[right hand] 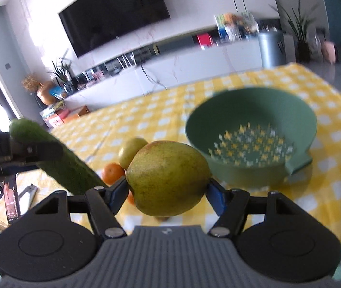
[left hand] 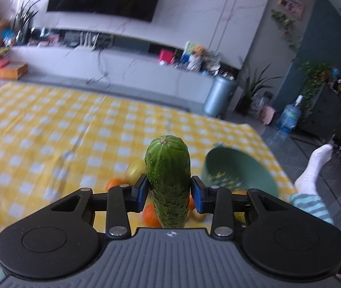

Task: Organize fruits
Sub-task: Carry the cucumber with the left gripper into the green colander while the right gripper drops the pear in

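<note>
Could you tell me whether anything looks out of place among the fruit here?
Yes: the left gripper holds a cucumber, a vegetable among fruit. The green colander is empty.

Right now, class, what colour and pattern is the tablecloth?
Yellow and white checks; the tablecloth shows best in the right wrist view.

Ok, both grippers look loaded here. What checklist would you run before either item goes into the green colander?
1. Left gripper shut on the cucumber, pads on both sides: ok.
2. Right gripper shut on the pear: ok.
3. Green colander empty and upright on the checked cloth: ok.
4. Way from the pear to the colander free: ok, as far as visible.
5. Cucumber clear of the pear: ok, it is off to the side in the right wrist view.
6. Loose oranges stable: cannot tell.
</note>
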Action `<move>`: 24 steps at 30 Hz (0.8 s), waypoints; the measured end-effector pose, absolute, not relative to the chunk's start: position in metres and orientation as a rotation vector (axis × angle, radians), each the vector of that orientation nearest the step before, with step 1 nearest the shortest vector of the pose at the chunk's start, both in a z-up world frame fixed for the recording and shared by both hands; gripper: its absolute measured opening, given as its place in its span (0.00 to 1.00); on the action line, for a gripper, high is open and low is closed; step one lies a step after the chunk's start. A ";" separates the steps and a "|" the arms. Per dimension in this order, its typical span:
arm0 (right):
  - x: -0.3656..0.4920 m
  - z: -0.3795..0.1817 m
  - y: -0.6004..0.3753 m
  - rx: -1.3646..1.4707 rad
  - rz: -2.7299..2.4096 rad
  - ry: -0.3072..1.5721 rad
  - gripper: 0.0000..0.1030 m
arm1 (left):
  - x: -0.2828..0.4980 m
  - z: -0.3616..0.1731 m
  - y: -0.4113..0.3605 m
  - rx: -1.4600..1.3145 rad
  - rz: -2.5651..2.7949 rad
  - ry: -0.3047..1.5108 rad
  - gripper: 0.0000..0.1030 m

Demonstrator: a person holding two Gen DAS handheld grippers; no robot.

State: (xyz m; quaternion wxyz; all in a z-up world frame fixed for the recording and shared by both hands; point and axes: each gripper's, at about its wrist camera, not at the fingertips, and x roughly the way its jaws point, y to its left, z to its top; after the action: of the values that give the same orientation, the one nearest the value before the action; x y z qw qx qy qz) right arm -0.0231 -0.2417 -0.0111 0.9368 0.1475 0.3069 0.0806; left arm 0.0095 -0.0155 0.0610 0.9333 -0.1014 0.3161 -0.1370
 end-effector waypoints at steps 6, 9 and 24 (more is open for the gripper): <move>-0.008 0.015 -0.256 0.224 0.142 0.582 0.65 | 0.033 0.083 -0.040 -0.236 -0.361 0.620 0.41; 0.011 0.023 -0.266 0.127 0.136 0.596 0.65 | 0.050 0.087 -0.057 -0.227 -0.386 0.609 0.41; 0.110 -0.010 -0.321 -0.107 0.147 0.837 0.65 | 0.137 0.040 -0.132 -0.196 -0.444 0.770 0.41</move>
State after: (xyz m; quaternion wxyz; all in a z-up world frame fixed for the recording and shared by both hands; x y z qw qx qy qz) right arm 0.1100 -0.3209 -0.0096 0.9097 -0.0519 0.4059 0.0714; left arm 0.1371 -0.1316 0.0397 0.8981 -0.0948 0.3719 -0.2146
